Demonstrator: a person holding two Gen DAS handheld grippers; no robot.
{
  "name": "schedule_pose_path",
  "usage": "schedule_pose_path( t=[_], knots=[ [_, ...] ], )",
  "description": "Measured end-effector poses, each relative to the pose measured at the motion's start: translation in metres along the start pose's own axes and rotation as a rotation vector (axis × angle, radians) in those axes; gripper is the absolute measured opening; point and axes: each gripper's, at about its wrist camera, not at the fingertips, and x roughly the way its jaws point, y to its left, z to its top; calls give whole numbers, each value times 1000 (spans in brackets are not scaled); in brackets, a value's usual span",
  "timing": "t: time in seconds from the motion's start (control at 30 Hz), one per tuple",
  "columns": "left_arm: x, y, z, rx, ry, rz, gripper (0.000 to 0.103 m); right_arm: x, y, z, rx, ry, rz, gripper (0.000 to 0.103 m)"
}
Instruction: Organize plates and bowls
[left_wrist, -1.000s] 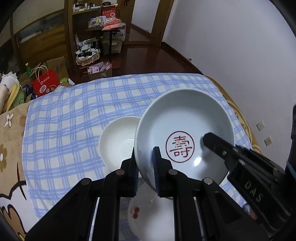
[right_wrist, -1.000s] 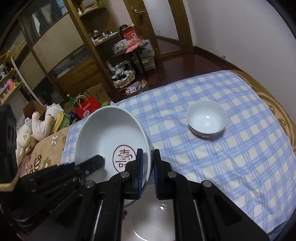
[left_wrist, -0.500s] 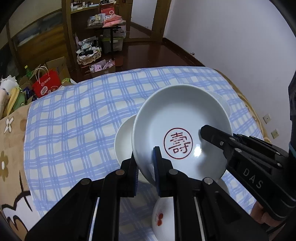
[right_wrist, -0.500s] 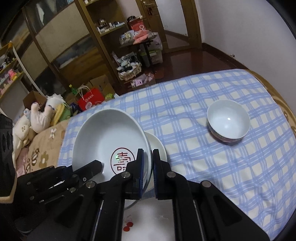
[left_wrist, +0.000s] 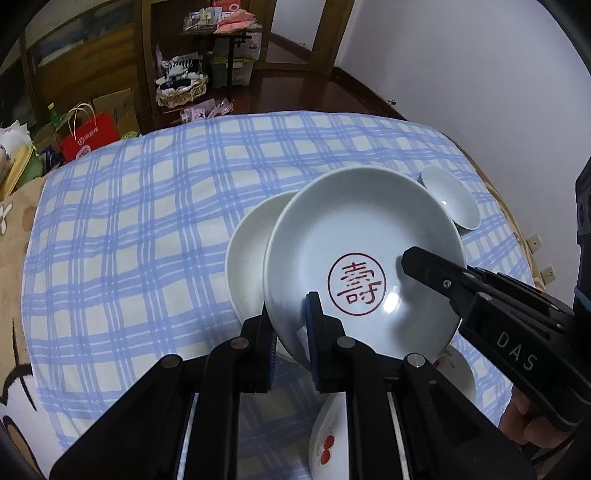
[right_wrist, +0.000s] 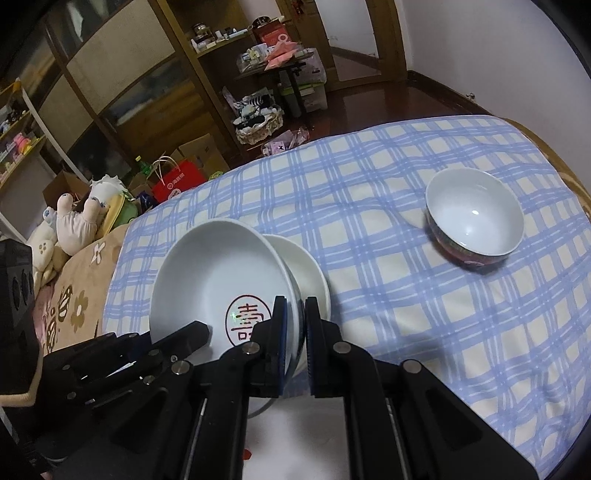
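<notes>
Clamping the red-sealed plate (left_wrist: 362, 258), left tool (left_wrist: 291, 332) and "DAS"-marked right tool (right_wrist: 295, 332).

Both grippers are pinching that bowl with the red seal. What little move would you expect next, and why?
Probably lowering it onto the white bowl behind and below it. The left gripper and right gripper clamp opposite rims of the seal bowl, which hangs tilted, overlapping the white one and not yet nested.

stamped plate (left_wrist: 369, 236) over plain plate (left_wrist: 251, 251), bowl (right_wrist: 474, 221) apart
</notes>
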Motion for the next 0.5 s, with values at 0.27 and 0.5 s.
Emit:
schedule_pose_path(
  t=[0.27,0.5],
  knots=[
    [16,8,-8,-7,12,-8,15,17,2,-7,7,11,-21,10],
    [14,7,-7,-12,5,-1,15,19,2,-8,0,3,-16,10]
  ],
)
